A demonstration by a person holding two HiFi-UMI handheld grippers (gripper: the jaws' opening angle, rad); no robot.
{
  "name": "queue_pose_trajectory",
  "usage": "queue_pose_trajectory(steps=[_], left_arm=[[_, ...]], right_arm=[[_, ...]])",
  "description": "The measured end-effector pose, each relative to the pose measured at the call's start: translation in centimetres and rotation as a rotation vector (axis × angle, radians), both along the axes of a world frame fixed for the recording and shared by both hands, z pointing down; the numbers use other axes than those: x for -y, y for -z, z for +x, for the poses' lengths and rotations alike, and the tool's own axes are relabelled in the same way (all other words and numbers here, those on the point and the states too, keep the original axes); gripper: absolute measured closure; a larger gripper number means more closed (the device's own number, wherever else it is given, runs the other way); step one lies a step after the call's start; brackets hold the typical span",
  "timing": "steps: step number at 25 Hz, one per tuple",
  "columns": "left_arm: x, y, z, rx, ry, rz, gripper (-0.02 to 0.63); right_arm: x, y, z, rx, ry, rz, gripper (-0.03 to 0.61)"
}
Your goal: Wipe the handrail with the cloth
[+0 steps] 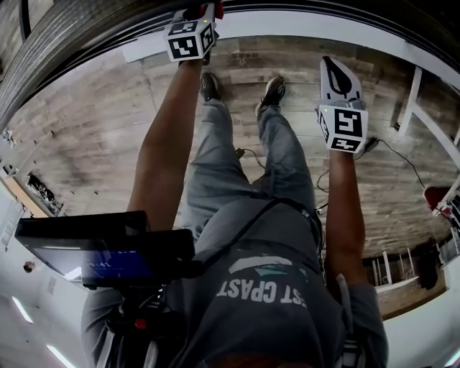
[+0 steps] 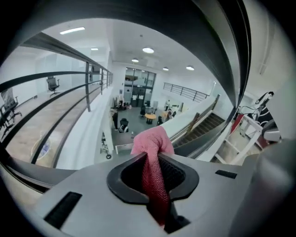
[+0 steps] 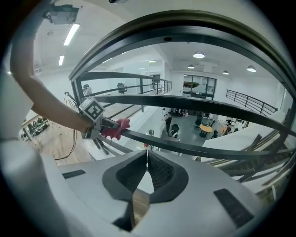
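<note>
A pink-red cloth [image 2: 154, 143] is pinched between the jaws of my left gripper [image 2: 155, 159] and bunches out above them. In the right gripper view the left gripper [image 3: 98, 119] holds the cloth [image 3: 116, 127] against the dark handrail [image 3: 194, 151], which runs off to the right. In the head view the left gripper [image 1: 205, 13] reaches up to the handrail [image 1: 359, 16], and a bit of the cloth [image 1: 218, 8] shows at its tip. My right gripper [image 3: 147, 155] is shut and empty, held short of the rail, to the right of the left one [image 1: 328, 63].
Beyond the railing lies an open atrium with tables and people [image 3: 203, 127] far below. More dark rails [image 3: 259, 163] run under the handrail. A wooden floor [image 1: 108, 129] is underfoot, with a cable [image 1: 402, 154] and a white frame [image 1: 415, 93] at the right.
</note>
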State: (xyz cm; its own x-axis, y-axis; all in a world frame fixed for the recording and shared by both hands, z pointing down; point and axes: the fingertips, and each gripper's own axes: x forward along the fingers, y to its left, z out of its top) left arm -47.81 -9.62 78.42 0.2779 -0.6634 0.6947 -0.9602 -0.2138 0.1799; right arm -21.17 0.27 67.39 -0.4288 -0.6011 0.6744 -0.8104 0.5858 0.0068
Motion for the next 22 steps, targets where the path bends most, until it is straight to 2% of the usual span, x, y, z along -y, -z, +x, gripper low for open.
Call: queue_pose_trajectory(steps=[3,6,8,12,14,16,18,20,22], left_arm=[[0.1,0.6,6.4,-0.052,-0.047,0.003,0.56],[-0.8,1.8,11.5,-0.077,-0.03,-0.008,0.56],[-1.7,2.1,11.8,-0.045,-0.028,-0.02,0.56],[-3.6,1.2,5.4,0.034,0.012,-0.023,0.56],[-3.3,1.2,4.7,0.042,0.016,0.007,0.56],[-2.8,1.4,6.8,0.005,0.025,0.029,0.56],[-2.8,1.6,10.9,-0.031,-0.02,0.036,0.56],[-2.3,2.1,15.2,-0.059,-0.073,0.043,0.56],[-1.5,2.6,16.8,-0.08,-0.078,0.05,0.56]], right_arm=[[0.1,0.1,2.0,-0.015,0.001,-0.016,0.572],[-0.4,1.5,6.2,-0.003,-0.002,0.0,0.572],[-0.5,2.2,8.1,-0.001,0.0,0.011,0.572],[0.7,2.3,8.3,-0.012,-0.006,0.009,0.572],[1.3,2.3,8.4,-0.011,-0.026,0.009,0.572],[1.2,2.2,8.5,-0.019,-0.031,0.0,0.572],[0.6,2.4,8.2,-0.035,-0.009,-0.005,0.572],[0.9,3.6,8.1,-0.047,-0.003,0.018,0.572],[1.8,5.2,8.0,-0.045,-0.014,0.057,0.572]])
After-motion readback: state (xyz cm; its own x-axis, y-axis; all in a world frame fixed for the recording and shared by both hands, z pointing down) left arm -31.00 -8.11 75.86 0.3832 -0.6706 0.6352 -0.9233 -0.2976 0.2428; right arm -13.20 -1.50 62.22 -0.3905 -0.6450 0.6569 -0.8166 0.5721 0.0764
